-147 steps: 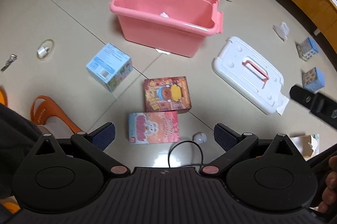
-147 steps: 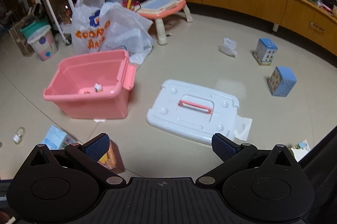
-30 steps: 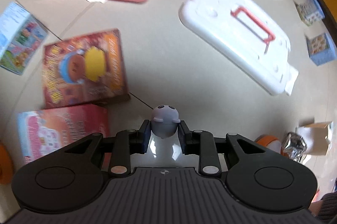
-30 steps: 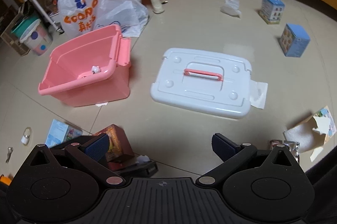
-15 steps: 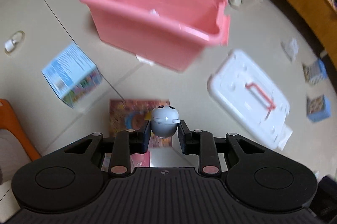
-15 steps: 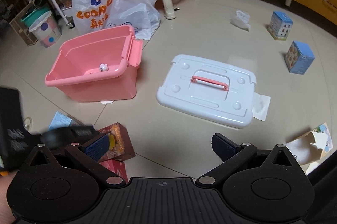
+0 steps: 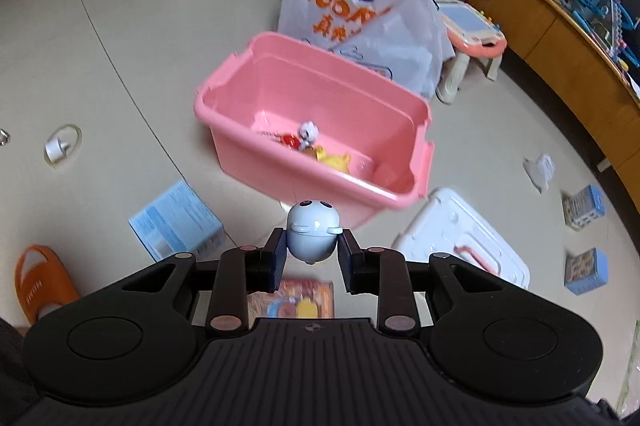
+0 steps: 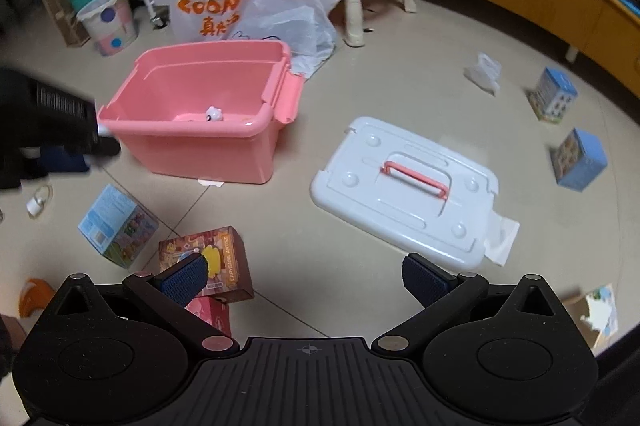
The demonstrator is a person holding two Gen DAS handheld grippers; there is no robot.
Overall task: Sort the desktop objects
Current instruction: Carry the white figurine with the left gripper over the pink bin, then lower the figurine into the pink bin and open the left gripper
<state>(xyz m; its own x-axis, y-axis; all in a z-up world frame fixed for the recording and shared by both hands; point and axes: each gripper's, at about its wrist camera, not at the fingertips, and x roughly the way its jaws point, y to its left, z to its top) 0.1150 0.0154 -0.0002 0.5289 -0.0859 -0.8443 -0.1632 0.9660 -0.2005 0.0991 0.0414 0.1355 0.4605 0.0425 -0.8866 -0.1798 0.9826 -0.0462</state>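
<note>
My left gripper (image 7: 313, 254) is shut on a small pale-blue egg-shaped toy (image 7: 312, 234) with two black eyes and holds it in the air just short of the pink bin (image 7: 420, 129). The bin holds a small white figure (image 7: 309, 133), a red piece and a yellow piece (image 7: 336, 159). In the right wrist view the left gripper (image 8: 60, 117) is a blurred black shape at the left end of the pink bin (image 8: 208, 141). My right gripper (image 8: 308, 278) is open and empty above the floor.
The white bin lid (image 8: 404, 185) with a pink handle lies right of the bin. Boxes lie on the floor: a light-blue one (image 8: 116, 226), a red-brown one (image 8: 216, 258), a pink one (image 8: 212, 314), two blue ones (image 8: 580, 157) far right. A white shopping bag (image 7: 372, 13) stands behind the bin.
My left gripper has risen and moved forward with the toy toward the pink bin, whose inside now shows. The right gripper has stayed open with little movement.
</note>
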